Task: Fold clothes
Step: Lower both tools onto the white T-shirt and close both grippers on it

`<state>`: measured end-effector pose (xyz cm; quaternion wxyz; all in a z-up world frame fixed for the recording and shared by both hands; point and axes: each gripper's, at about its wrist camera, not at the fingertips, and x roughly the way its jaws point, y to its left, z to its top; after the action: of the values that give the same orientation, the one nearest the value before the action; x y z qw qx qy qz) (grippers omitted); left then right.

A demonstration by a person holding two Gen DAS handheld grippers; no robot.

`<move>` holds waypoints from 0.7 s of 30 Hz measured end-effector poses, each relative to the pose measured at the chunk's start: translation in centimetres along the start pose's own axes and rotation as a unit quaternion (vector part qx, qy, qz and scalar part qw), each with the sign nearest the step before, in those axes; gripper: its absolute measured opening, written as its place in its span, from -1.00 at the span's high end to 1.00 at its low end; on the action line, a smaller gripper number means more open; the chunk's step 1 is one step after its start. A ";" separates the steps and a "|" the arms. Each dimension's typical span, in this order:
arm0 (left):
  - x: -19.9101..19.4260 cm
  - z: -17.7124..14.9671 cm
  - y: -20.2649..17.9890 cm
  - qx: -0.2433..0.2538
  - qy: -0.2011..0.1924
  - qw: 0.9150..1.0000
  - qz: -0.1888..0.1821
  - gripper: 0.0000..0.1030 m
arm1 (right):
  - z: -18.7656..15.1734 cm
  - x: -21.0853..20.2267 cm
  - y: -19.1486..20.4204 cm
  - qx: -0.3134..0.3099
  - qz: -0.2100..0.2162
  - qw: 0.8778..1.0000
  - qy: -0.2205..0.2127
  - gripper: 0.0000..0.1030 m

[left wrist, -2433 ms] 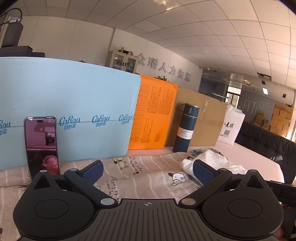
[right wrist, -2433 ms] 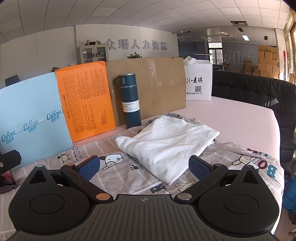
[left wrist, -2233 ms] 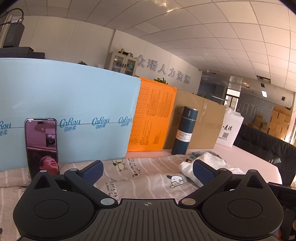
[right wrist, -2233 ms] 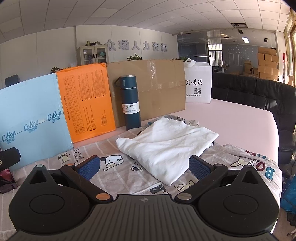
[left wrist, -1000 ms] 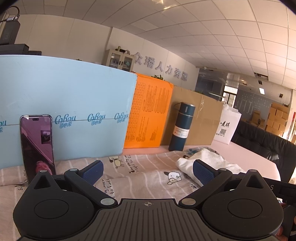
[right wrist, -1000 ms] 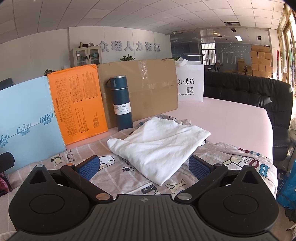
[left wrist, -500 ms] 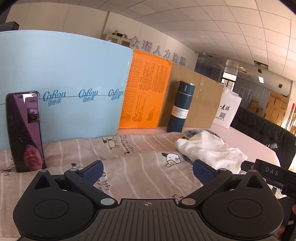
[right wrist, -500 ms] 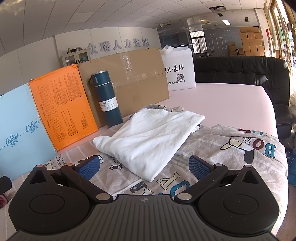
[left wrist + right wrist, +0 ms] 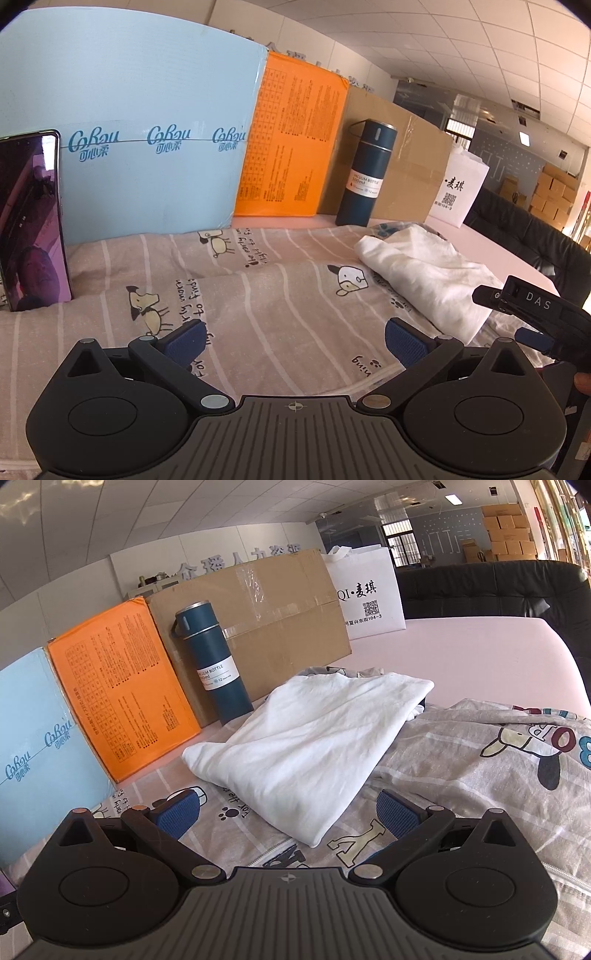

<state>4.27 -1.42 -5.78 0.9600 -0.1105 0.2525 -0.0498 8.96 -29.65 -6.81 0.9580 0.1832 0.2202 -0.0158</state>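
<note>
Nearest to me, my left gripper (image 9: 293, 341) sits with its blue pads spread wide and nothing between them, low over the striped cartoon-print sheet (image 9: 258, 295). My right gripper (image 9: 286, 810) is likewise spread wide and empty, its pads flanking the near corner of the white garment (image 9: 306, 738) without touching it, as far as I can tell. From the left wrist view I can see the right gripper's black body poking in at the right edge, just this side of the same white garment (image 9: 428, 273). The garment lies loosely folded on the sheet, one corner pointing toward me, and another patterned piece of cloth (image 9: 332, 672) peeks out from under its far edge. To the left, a phone (image 9: 31, 221) leans upright against the light blue box (image 9: 140, 110). Beyond the garment a dark blue vacuum bottle (image 9: 212, 664) stands upright in front of an orange box (image 9: 122, 686) and a brown cardboard box (image 9: 266, 609). A white bag (image 9: 365, 594) stands further right on the pink tabletop (image 9: 480, 657), with a black sofa (image 9: 498, 587) behind it.
</note>
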 end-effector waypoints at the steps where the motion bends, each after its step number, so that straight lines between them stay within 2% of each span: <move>1: 0.0 0.0 0.0 -0.001 0.000 1.000 -0.001 -1.00 | 0.1 0.1 -0.3 0.005 0.000 1.000 0.000 -1.00; 11: -0.2 0.0 -0.2 -0.016 -0.015 0.999 -0.026 -1.00 | 2.1 1.0 -3.7 0.030 0.031 0.999 0.020 -1.00; 14: 0.4 0.6 0.7 -0.055 -0.014 0.997 -0.049 -1.00 | 2.7 1.3 -5.2 0.048 0.034 0.998 0.022 -1.00; 18: 2.3 1.4 1.6 -0.120 0.002 0.988 -0.098 -1.00 | 3.4 2.6 -7.9 0.108 0.051 0.992 0.036 -1.00; 21: 4.2 1.9 1.2 -0.142 0.010 0.982 -0.122 -1.00 | 3.8 3.7 -9.4 0.139 0.062 0.987 0.047 -1.00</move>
<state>8.90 -0.57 -6.46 0.9187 -0.2748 0.2516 -0.1312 12.87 -39.59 -8.48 0.9109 0.3286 0.2485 0.0215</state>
